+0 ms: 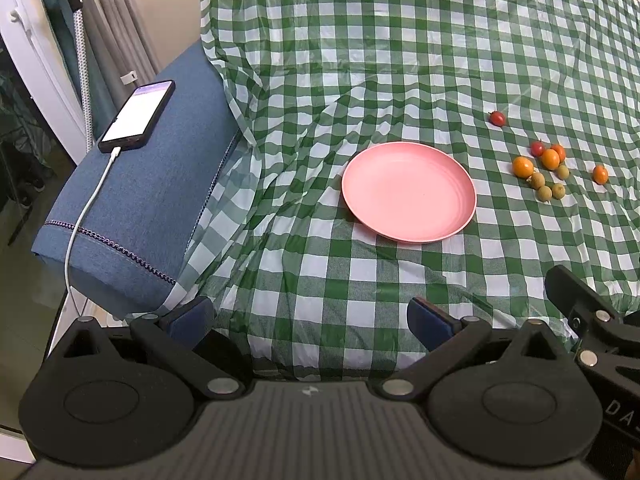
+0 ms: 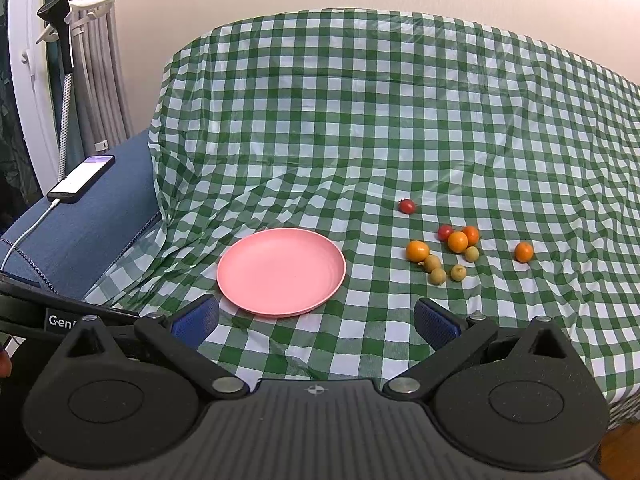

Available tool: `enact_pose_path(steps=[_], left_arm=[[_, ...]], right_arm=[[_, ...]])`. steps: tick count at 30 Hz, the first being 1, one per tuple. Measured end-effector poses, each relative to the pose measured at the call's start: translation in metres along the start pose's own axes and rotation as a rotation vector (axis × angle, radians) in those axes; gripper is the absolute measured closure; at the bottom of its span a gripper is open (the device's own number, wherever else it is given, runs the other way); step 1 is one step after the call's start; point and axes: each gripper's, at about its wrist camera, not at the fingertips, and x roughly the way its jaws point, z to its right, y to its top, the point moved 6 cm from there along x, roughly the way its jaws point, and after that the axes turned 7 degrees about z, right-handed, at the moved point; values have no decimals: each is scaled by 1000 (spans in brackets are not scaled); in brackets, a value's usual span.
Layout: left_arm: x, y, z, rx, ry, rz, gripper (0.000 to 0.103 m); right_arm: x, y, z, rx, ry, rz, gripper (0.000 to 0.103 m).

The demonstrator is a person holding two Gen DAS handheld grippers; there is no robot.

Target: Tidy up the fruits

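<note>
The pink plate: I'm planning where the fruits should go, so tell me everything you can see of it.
The pink plate is round and shallow, a matte salmon pink that looks like plastic, with a low raised rim and faint rings inside. It lies flat and upright on the green checked tablecloth, with nothing in it. The small fruits lie on the cloth to its right, apart from it. Neither gripper touches it.

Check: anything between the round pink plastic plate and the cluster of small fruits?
Nothing; only bare green-checked tablecloth separates the pink plate from the fruit cluster, clearest in the right wrist view.
</note>
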Motion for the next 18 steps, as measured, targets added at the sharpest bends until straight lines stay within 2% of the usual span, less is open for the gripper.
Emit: enact_pose_path(steps=[18], left_arm=[[4,-2,1,5,3,-6,0]], right_arm=[[2,-6,-1,5,3,-2,1]])
